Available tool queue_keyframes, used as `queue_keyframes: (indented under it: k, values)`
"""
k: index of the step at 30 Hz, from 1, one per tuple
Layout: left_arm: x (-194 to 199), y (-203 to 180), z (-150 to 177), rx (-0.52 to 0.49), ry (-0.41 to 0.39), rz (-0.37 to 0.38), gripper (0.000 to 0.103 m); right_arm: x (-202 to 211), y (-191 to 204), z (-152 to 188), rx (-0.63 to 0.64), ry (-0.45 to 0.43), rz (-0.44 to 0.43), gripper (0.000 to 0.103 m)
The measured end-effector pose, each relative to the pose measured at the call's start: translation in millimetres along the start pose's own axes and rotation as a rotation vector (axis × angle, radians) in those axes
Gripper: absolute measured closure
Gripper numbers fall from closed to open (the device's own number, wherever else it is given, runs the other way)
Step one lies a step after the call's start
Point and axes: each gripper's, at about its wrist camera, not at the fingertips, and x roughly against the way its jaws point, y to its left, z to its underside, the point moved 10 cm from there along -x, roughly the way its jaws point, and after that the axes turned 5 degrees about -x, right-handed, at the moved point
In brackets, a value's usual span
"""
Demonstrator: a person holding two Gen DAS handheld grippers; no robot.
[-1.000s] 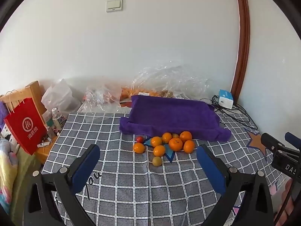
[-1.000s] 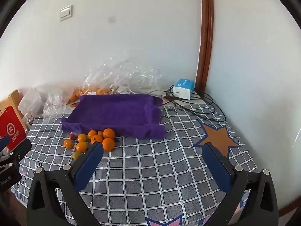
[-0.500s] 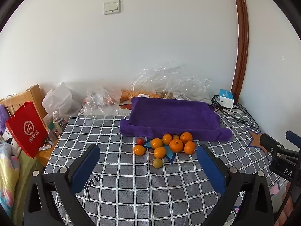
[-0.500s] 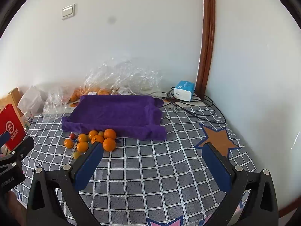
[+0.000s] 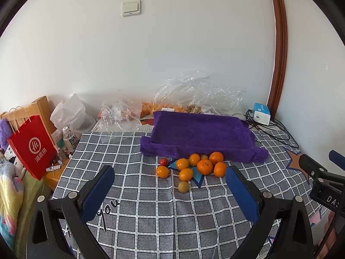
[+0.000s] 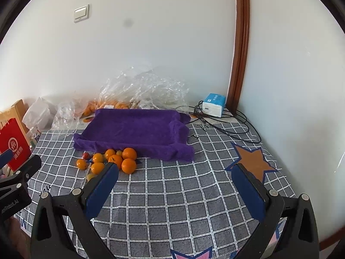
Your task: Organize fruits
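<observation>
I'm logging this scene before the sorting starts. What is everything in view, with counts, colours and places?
oranges: seven, orange, clustered on the tablecloth before the towel
tomato: one, red, left of the cluster
pale fruit: one, yellow-green, nearest the camera
towel: one, purple, behind the fruit
tablecloth: one, grey checked
plastic bags: several, clear, by the wall
box: one, white and blue, far right corner
cables: black, beside the box
paper bag: one, red, left
left gripper: open
right gripper: open
</observation>
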Motion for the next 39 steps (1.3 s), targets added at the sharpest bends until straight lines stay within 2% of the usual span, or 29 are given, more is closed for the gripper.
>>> queue_keyframes:
  k: [39]
  values:
    - [4, 14, 4, 0.041, 0.0, 0.006, 0.0, 4, 14, 0, 0.016, -0.011, -0.01, 0.0]
